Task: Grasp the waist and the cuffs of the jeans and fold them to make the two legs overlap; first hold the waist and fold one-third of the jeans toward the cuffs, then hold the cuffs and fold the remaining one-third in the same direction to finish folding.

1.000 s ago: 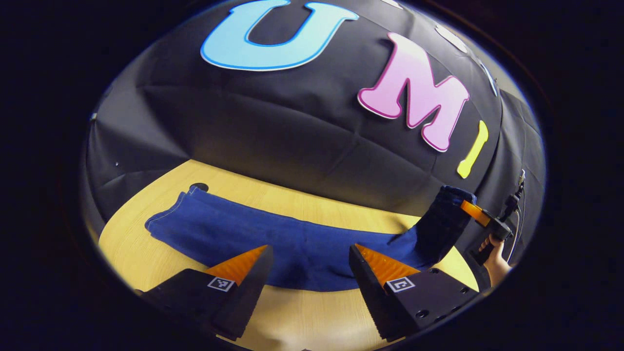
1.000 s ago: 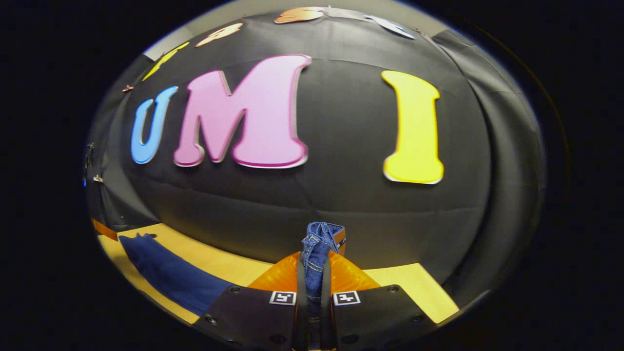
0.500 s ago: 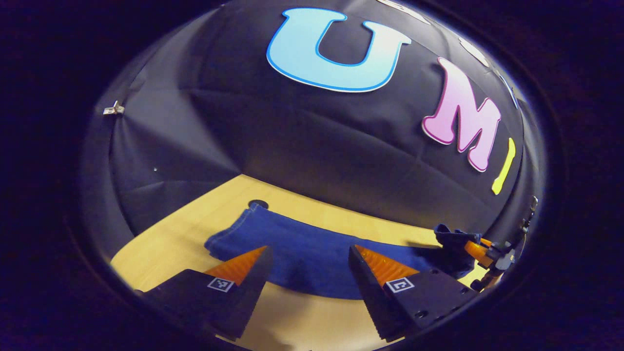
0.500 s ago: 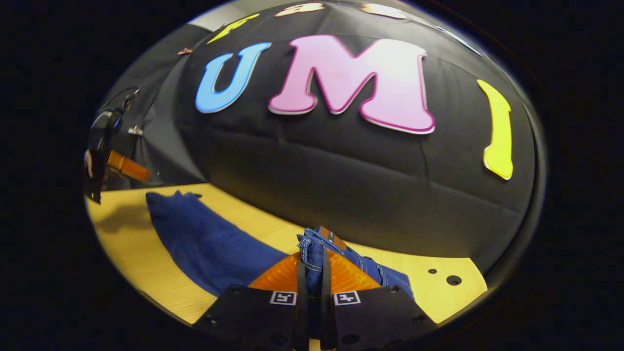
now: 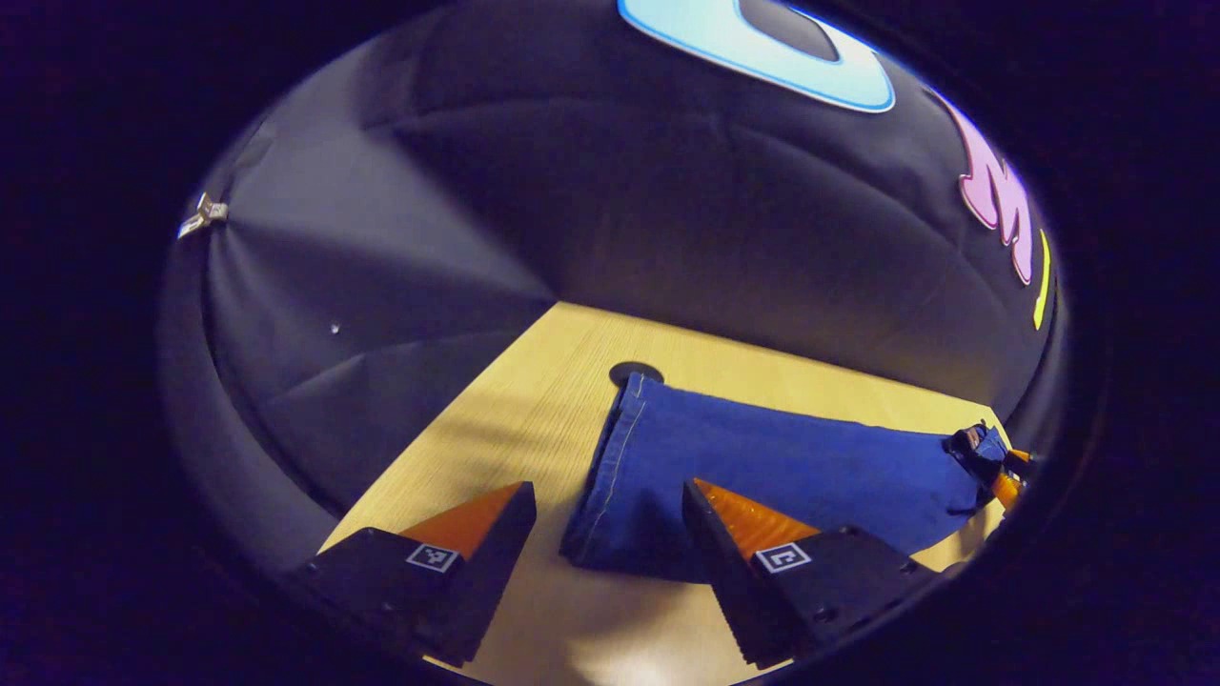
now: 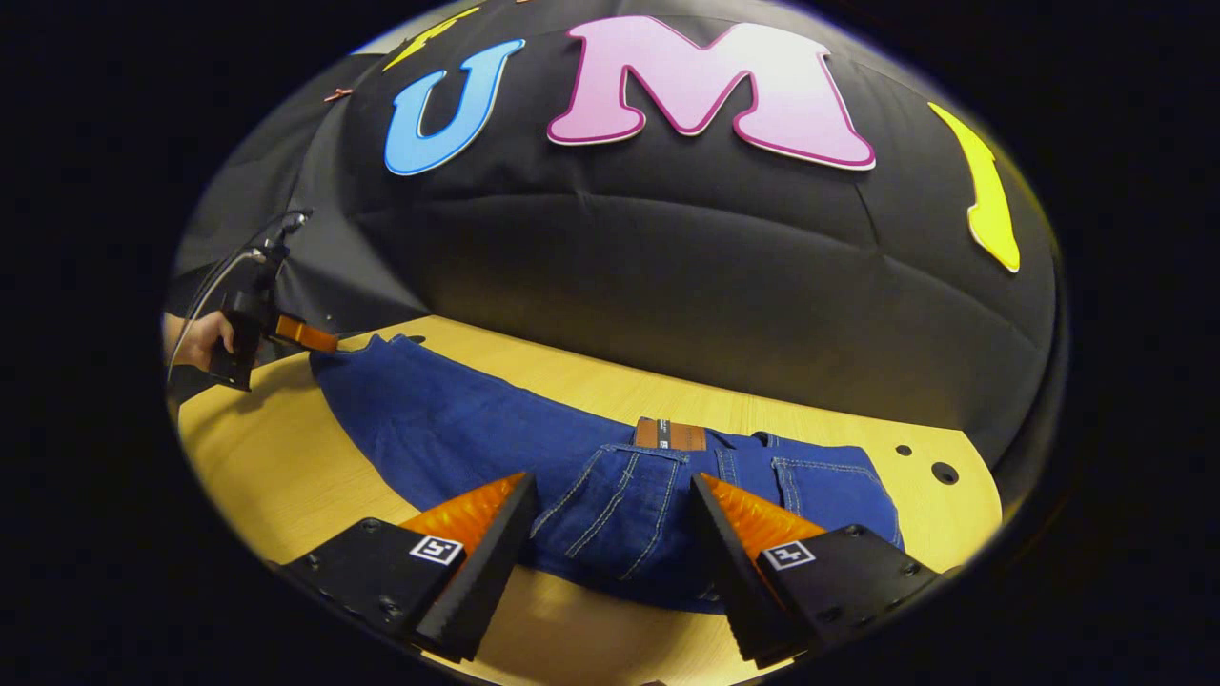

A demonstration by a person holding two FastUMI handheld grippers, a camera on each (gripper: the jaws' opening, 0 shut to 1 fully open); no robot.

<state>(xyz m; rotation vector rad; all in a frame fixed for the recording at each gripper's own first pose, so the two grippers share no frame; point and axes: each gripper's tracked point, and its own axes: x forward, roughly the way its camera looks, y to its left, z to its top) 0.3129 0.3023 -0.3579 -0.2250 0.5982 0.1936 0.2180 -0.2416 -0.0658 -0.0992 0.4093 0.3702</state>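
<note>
**A:** Wooden table (image 6: pixel 286 476) is sitting against the black cloth wall (image 6: pixel 667 286), and the jeans (image 6: pixel 457 429) are lying flat along it, long axis running left to right. No bins or trays around, just the tabletop with a few round holes (image 6: pixel 944 472) near the right end.

**B:** Which end is where?

**A:** In the right gripper view the waist (image 6: pixel 667 433) with its brown patch is lying near the right end, folded over onto the legs. The cuffs (image 5: pixel 610 457) are pointing to the left end, one corner just beside another hole (image 5: pixel 636 372).

**B:** Are the grippers holding anything?

**A:** Nope. The right gripper (image 6: pixel 610 495) is hovering spread wide with the waist part showing between its fingers, nothing pinched. The left gripper (image 5: pixel 605 500) is gaping too, with the cuff edge lying between its fingers. From the right gripper view you can see it far off by the cuffs with a hand (image 6: pixel 205 335) wrapped around the handle.

**B:** Room to move?

**A:** Bare wood is showing in front of the jeans and past the cuffs toward the left edge.
</note>
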